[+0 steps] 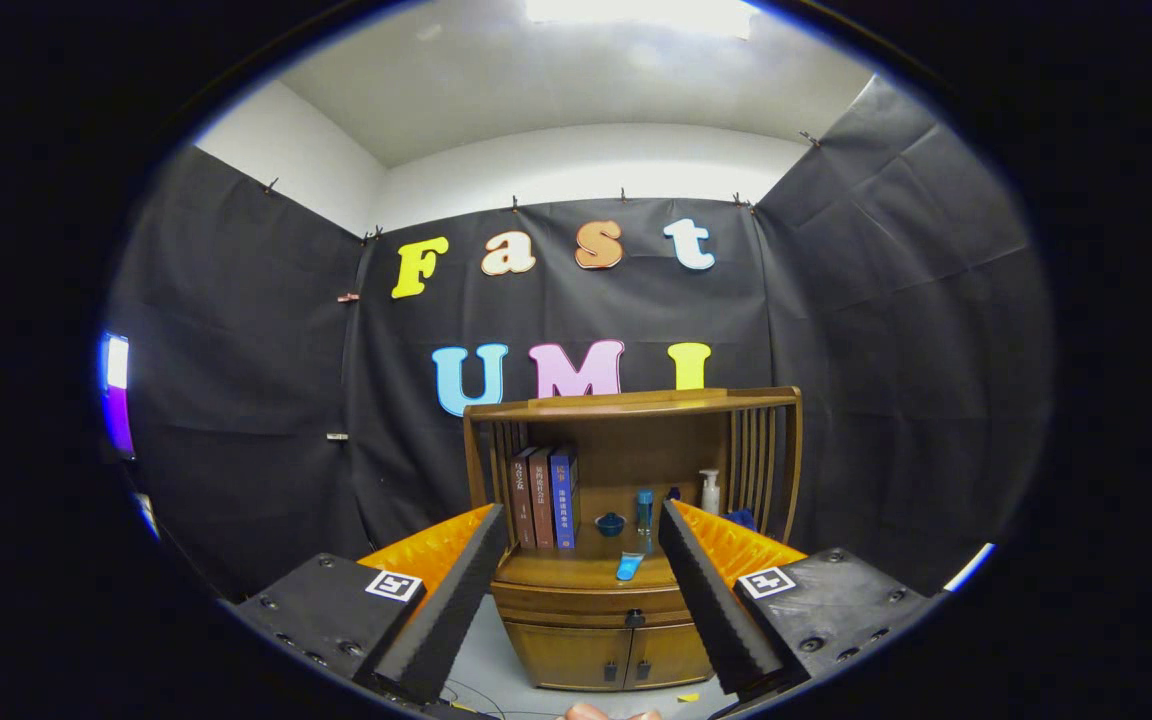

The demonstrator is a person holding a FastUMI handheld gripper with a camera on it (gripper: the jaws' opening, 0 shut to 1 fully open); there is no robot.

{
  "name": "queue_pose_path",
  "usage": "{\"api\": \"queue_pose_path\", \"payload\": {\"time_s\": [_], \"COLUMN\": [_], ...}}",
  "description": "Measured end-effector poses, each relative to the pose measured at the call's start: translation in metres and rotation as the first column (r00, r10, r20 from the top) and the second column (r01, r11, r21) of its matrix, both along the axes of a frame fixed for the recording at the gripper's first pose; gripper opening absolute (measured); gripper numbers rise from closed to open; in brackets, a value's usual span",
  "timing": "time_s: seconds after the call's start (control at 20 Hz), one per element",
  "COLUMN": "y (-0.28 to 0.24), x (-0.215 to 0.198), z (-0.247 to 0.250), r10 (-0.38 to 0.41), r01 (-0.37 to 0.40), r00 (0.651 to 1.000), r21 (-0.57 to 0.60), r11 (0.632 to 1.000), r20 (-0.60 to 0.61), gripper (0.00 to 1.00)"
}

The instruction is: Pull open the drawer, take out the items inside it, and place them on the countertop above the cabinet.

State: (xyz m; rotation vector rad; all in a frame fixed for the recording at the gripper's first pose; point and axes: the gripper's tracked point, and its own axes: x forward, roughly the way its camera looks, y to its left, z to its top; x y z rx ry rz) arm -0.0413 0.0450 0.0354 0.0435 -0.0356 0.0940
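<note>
- While the gripper [576, 560] hung well back from the cabinet [591, 600], its jaws were spread wide and pinched nothing; the cabinet showed in the gap between the fingers [446, 610].
- The cabinet was of brown wood and stood against the black cloth wall [256, 400], beyond the fingertips.
- Its drawer [586, 604] sat shut just under the countertop [576, 570], with a small dark knob [634, 619] near its lower middle.
- Below the drawer were two doors [604, 655], both closed, each with a dark handle by the centre seam.
- Whatever lay inside the drawer could not be seen.
- On the countertop lay a small blue tube [629, 566], flat, near the front edge.
- Behind it stood three books [543, 497], upright and touching, at the left of the open shelf.
- To their right sat a small dark blue bowl [610, 523], then a slim blue bottle [644, 511] just beside it, and a white pump bottle [709, 492] further right, near the slatted side.
- A flat top board [626, 404] roofed the shelf.
- A fingertip [586, 712] of the person showed below, between the gripper's fingers.
</note>
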Motion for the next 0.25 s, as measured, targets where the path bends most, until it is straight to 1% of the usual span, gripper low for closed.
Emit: {"api": "queue_pose_path", "payload": {"time_s": [0.25], "y": [-0.0002], "x": [-0.0002], "z": [0.0006], "r10": [0.001], "r01": [-0.001], "r00": [1.0], "r21": [0.008], "r11": [1.0], "r20": [0.002], "gripper": [0.99]}}
